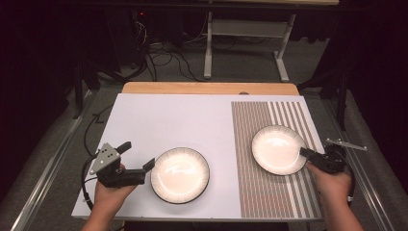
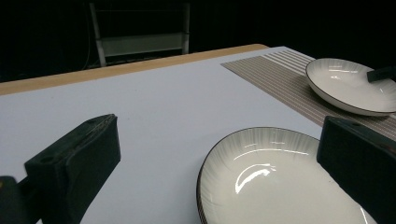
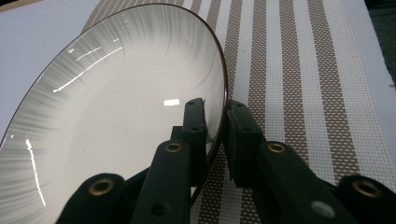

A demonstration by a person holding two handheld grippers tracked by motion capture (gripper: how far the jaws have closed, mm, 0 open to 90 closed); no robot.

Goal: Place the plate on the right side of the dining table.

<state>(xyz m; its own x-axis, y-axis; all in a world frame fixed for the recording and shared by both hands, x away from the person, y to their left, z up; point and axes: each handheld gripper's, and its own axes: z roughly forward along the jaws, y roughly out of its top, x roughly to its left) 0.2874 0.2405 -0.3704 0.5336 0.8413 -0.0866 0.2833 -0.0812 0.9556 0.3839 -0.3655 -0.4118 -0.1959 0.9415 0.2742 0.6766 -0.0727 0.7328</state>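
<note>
Woven striped placemat bears a glossy round plate — right gripper pinches its rim; left gripper spread.

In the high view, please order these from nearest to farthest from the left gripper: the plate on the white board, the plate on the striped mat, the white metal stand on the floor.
1. Plate on the white board: just right of the left gripper.
2. Plate on the striped mat: across the table, at the right.
3. White metal stand: on the floor beyond the table's far edge.

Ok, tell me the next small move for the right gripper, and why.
Probably lift gently. The right gripper has its jaws closed on the rim of the plate on the striped mat, so the grip looks set. The left gripper is open beside the other plate.
</note>
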